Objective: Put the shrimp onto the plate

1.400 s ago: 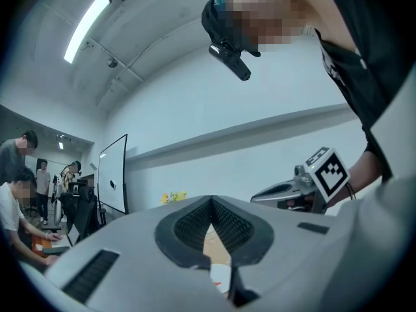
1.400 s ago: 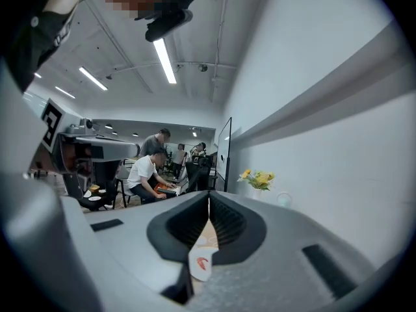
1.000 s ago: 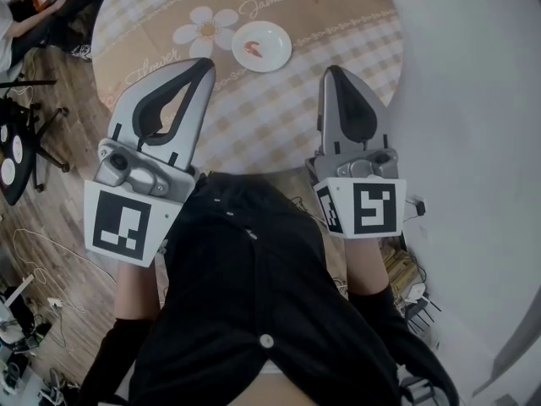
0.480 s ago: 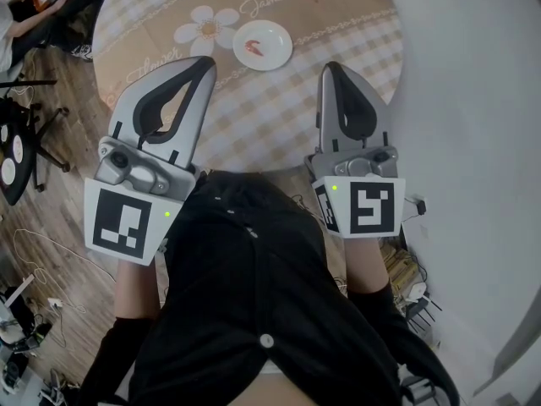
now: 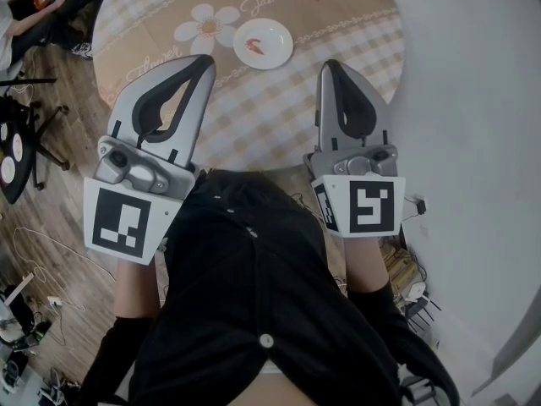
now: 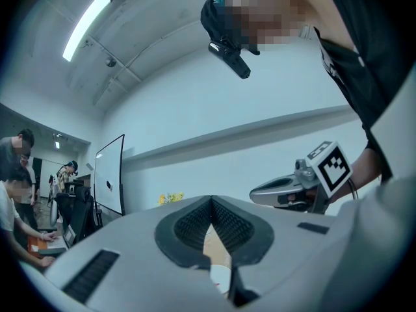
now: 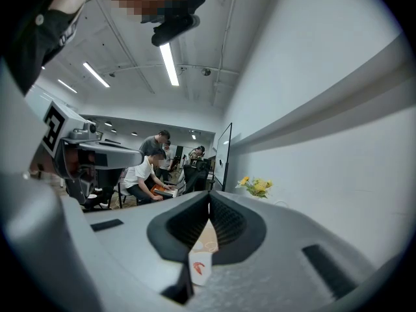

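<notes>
Both hands are held level, side by side over the near edge of the worktop [image 5: 254,117]; the left tool [image 5: 205,64] and right tool [image 5: 332,68] each have jaws together on nothing. The shrimp [image 5: 254,47] lies on the plate [image 5: 281,32] at 12 o'clock, well ahead of them. Only the right gripper view shows yellow flowers [image 7: 255,186] by the wall

Left gripper [image 5: 201,64] and right gripper [image 5: 331,68] side by side, level, jaws together.

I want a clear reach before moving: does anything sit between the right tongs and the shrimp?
Nothing visible does. Only bare tablecloth lies between the right tongs, shut and empty, and the shrimp, which already lies on the plate.
</notes>
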{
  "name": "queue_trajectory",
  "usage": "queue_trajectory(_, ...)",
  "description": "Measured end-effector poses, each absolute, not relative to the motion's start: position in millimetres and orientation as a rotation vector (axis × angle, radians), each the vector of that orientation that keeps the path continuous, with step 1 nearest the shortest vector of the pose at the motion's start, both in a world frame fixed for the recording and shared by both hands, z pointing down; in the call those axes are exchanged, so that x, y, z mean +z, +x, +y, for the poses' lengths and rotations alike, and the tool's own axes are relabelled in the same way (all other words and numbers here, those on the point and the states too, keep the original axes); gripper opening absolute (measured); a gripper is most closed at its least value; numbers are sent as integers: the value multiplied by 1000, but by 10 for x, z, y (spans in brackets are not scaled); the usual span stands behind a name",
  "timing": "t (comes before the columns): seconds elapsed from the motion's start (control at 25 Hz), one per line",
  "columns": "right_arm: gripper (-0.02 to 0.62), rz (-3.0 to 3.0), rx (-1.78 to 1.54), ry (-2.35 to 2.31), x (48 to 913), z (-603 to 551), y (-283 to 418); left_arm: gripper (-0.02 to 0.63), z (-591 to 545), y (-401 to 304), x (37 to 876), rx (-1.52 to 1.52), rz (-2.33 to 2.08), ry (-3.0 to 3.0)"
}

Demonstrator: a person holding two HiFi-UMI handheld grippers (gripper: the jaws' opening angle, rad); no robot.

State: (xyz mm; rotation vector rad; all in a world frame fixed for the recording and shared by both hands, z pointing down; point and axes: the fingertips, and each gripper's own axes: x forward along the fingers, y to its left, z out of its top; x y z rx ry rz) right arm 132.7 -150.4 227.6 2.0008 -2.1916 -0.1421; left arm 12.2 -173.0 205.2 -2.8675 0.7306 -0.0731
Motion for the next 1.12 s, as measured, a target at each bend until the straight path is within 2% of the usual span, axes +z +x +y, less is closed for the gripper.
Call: queue_trajectory(1.12,2,-2188,-140,1979,2311,-1518,1317,2,-1754,120,2062,-73,740,-2865)
